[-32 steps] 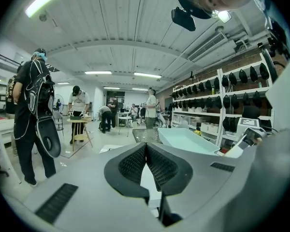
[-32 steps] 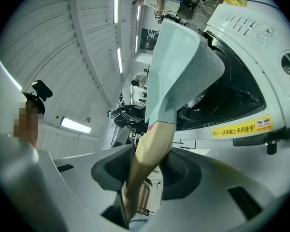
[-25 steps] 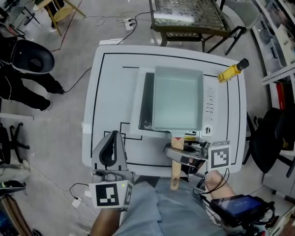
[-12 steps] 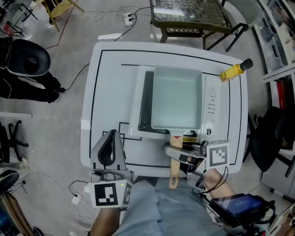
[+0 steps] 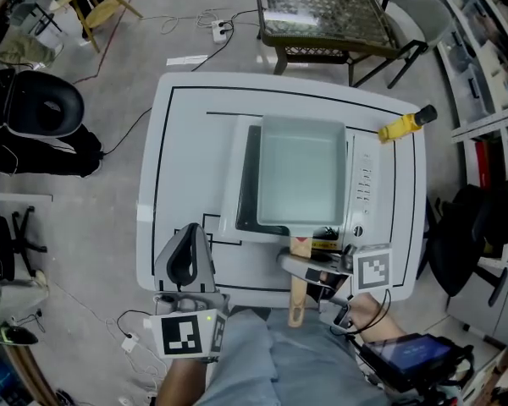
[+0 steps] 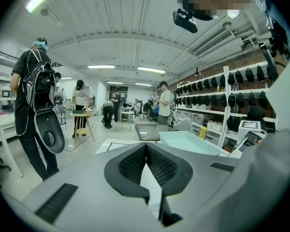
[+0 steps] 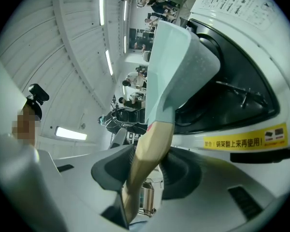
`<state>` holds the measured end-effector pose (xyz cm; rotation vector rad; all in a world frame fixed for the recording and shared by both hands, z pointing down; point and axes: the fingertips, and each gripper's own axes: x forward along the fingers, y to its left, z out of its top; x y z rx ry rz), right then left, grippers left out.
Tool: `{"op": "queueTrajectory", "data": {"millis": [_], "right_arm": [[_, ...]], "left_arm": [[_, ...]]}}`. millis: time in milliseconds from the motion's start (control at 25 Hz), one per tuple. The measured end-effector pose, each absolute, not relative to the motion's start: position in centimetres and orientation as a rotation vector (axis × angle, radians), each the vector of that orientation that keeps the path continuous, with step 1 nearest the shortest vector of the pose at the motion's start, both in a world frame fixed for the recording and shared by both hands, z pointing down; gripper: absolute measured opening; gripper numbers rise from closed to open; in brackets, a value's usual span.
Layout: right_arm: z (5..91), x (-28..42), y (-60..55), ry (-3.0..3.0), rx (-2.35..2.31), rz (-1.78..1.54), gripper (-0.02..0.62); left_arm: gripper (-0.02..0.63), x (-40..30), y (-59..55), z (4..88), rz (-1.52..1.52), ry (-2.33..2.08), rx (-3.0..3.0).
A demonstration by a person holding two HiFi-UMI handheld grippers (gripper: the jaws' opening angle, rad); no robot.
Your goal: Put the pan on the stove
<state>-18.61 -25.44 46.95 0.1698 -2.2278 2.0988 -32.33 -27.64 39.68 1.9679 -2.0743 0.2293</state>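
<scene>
Shows no real change vs. a sec ago: pan [image 5: 300, 172] resting on stove [image 5: 364, 184], wooden handle [image 5: 300, 246] clamped in R tongs [image 5: 303, 265]. L tongs [image 6: 146, 151] shut, empty, at surface [image 5: 182, 159] front edge. Suggests placement approx. done; leaves only release.

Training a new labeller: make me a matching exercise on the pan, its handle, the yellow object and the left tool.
1 pan
2 wooden handle
3 yellow object
4 left tool

A shut, empty
B far right corner of the table
C over the stove
D clamped in the right tool

Pairs: 1-C, 2-D, 3-B, 4-A
</scene>
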Motion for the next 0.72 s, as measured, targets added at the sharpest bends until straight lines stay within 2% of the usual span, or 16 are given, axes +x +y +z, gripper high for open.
{"op": "queueTrajectory", "data": {"millis": [400,720], "right_arm": [[47.1,-18.6,-25.7,-2.231,0.149,2.085,0.175],[46.9,-17.5,-26.0,-2.287,0.191,2.077,0.201]], "left_arm": [[0.018,-32.1,-27.9,39.4,0.229,-2.075,1.974],[0.018,-31.3,-27.7,39.0,0.234,-2.066,2.001]]}}
